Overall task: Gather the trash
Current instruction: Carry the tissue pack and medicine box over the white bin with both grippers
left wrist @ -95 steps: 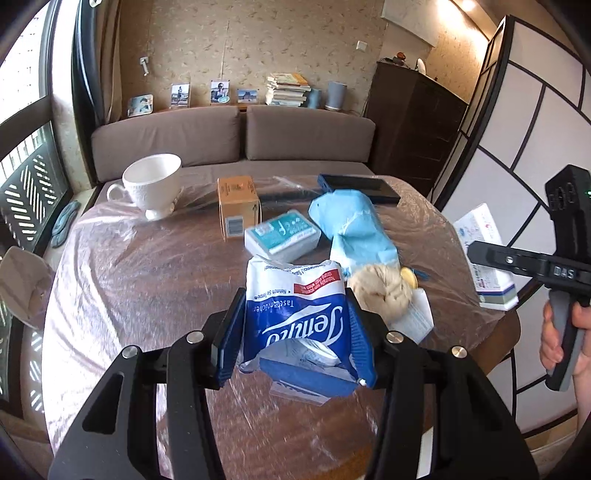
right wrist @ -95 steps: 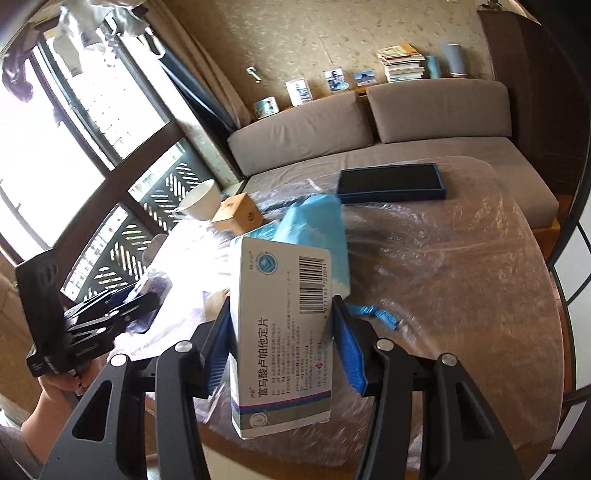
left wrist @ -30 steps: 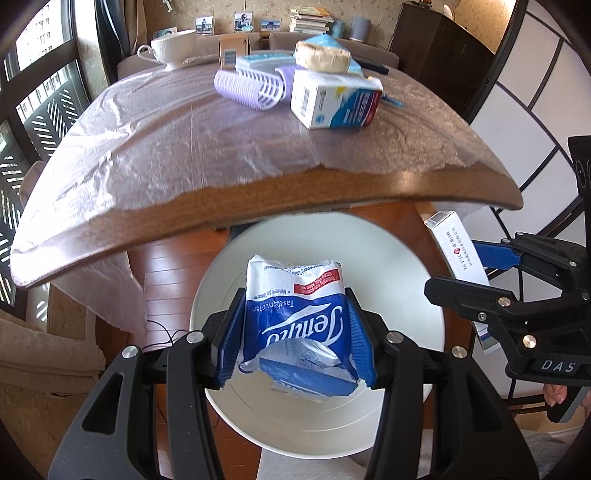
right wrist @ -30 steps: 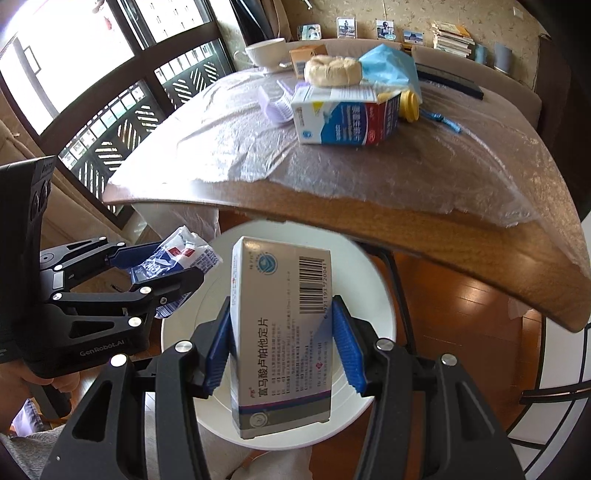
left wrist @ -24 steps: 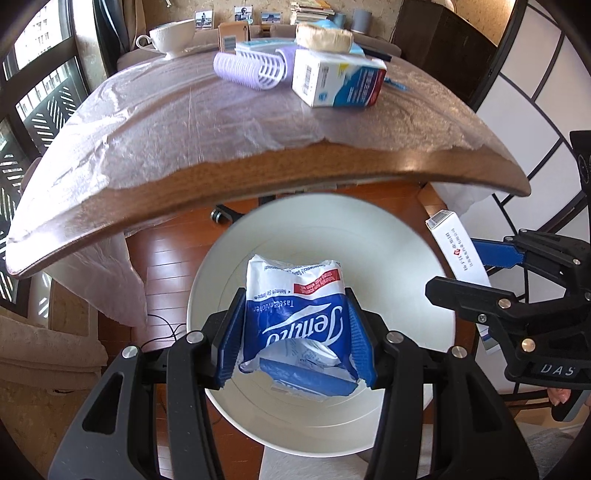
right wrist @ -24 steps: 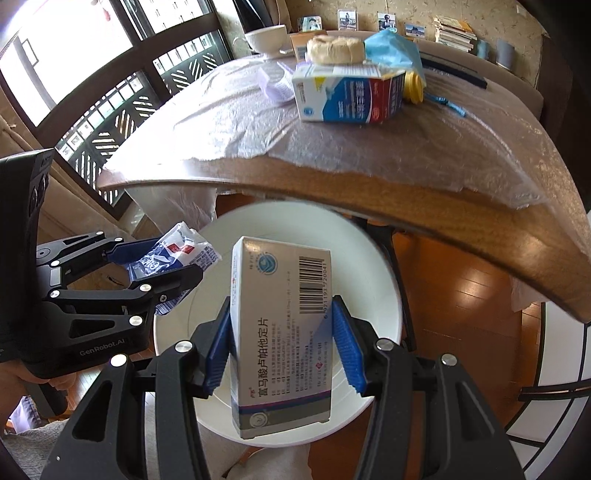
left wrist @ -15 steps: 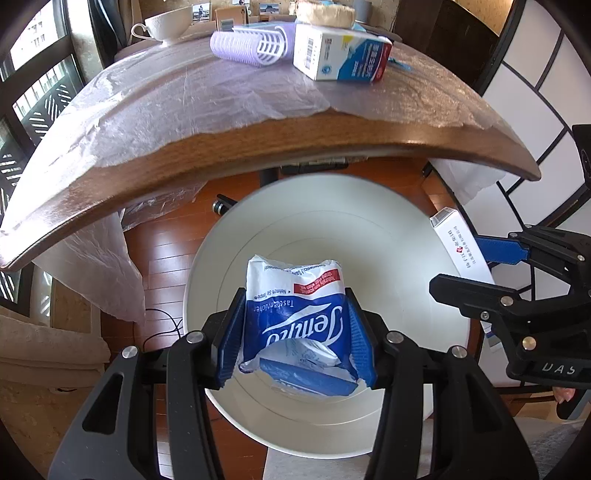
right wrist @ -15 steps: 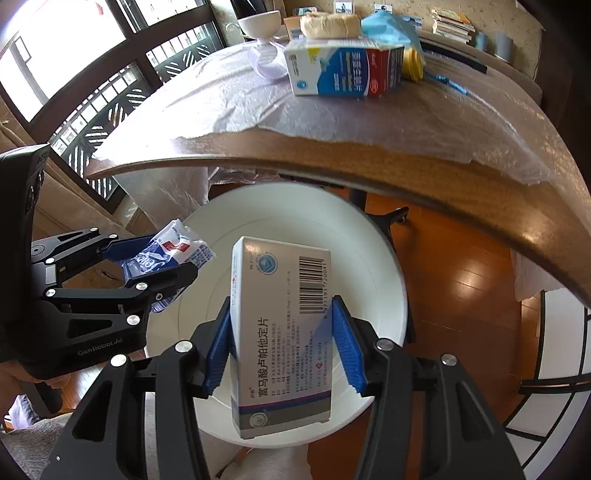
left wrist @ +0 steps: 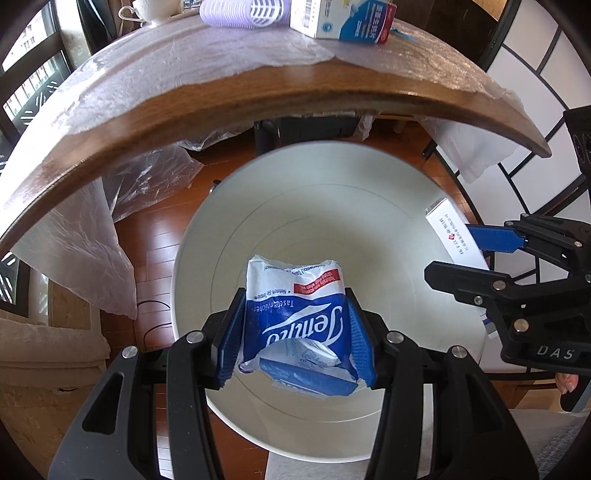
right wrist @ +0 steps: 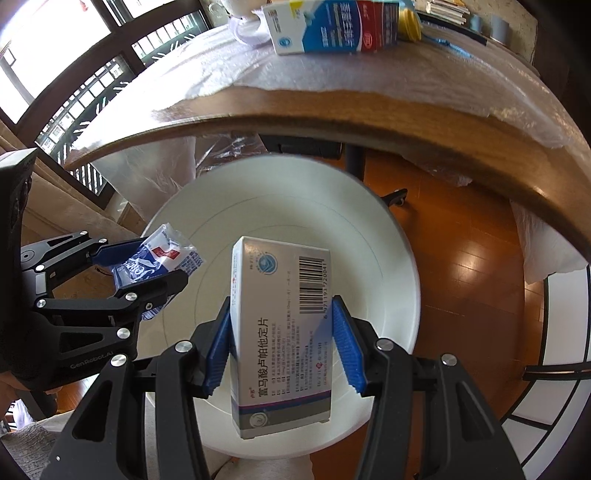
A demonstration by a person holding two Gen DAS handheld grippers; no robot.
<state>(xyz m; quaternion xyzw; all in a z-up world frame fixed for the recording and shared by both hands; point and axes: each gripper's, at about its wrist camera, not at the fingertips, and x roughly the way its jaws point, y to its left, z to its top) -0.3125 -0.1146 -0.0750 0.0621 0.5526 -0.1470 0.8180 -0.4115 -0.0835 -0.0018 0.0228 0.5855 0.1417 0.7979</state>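
My left gripper (left wrist: 295,336) is shut on a crumpled blue and white tissue pack (left wrist: 297,314) and holds it over the mouth of a round white bin (left wrist: 332,206) on the floor. My right gripper (right wrist: 281,347) is shut on a white medicine box (right wrist: 280,332) with a barcode, upright over the same bin (right wrist: 295,206). In the left wrist view the right gripper (left wrist: 476,254) and its box (left wrist: 454,236) hang at the bin's right rim. In the right wrist view the left gripper (right wrist: 147,266) and the pack (right wrist: 159,258) sit at the bin's left rim.
The wooden table edge (left wrist: 258,92) curves just above the bin, with plastic sheeting (left wrist: 122,192) hanging off it. On the table stand a blue and white carton (right wrist: 332,26), a lilac basket (left wrist: 240,13) and a white cup (left wrist: 155,9). Wood floor (right wrist: 461,266) surrounds the bin.
Both grippers have sunk toward the bin with their loads still gripped. The bin fills more of each view and the table edge has risen in the picture.
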